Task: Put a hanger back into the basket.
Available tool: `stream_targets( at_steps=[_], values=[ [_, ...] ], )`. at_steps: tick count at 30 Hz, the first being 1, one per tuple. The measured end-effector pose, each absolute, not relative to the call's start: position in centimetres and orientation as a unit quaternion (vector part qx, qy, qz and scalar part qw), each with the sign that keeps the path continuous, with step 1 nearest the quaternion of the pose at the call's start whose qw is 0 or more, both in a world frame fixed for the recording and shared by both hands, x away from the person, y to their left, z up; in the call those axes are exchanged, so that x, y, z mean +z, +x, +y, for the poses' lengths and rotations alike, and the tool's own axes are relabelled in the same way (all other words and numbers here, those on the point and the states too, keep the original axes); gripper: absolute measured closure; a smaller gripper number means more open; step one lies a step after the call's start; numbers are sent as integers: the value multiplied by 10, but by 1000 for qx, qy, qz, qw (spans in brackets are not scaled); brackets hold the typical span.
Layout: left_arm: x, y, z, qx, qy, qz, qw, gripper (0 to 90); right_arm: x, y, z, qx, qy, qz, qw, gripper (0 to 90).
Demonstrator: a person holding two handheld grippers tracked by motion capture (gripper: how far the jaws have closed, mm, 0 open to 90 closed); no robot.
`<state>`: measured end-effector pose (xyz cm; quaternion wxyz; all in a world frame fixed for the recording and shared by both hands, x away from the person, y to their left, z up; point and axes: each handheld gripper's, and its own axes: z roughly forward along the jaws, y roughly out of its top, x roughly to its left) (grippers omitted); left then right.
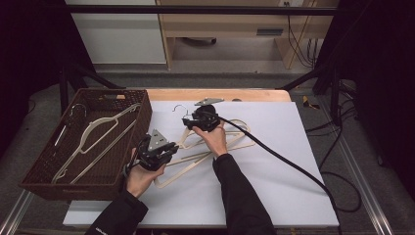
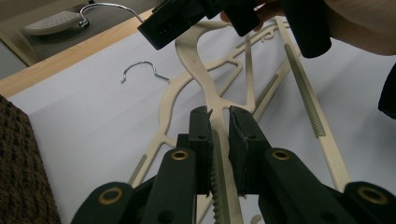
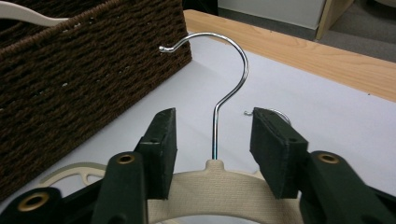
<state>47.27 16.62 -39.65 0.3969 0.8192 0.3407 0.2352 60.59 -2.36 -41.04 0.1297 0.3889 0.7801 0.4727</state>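
Note:
Several cream plastic hangers with metal hooks lie overlapping on the white mat. My left gripper is shut on the ribbed bar of one cream hanger; in the left gripper view the pads press on it from both sides. My right gripper is at that hanger's top. In the right gripper view its jaws stand apart on either side of the steel hook, just above the cream neck, without touching the hook.
A dark woven basket holding more cream hangers stands at the mat's left edge, close to the hook. Another hook lies flat on the mat. The wooden table edge runs behind. A black cable trails right.

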Motion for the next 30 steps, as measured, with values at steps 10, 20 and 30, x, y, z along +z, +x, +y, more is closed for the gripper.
stream_targets(
  at_steps=[10,20,30],
  values=[
    [-398,471,165,234,821,339,396,795,-406,606,-26,466,390,786,117,875],
    [-403,466,168,205,827,337,401,798,-391,589,-29,467,382,787,129,890],
    [-392,482,167,145,814,350,440,505,-386,562,-32,479,346,794,142,890]
  ],
)
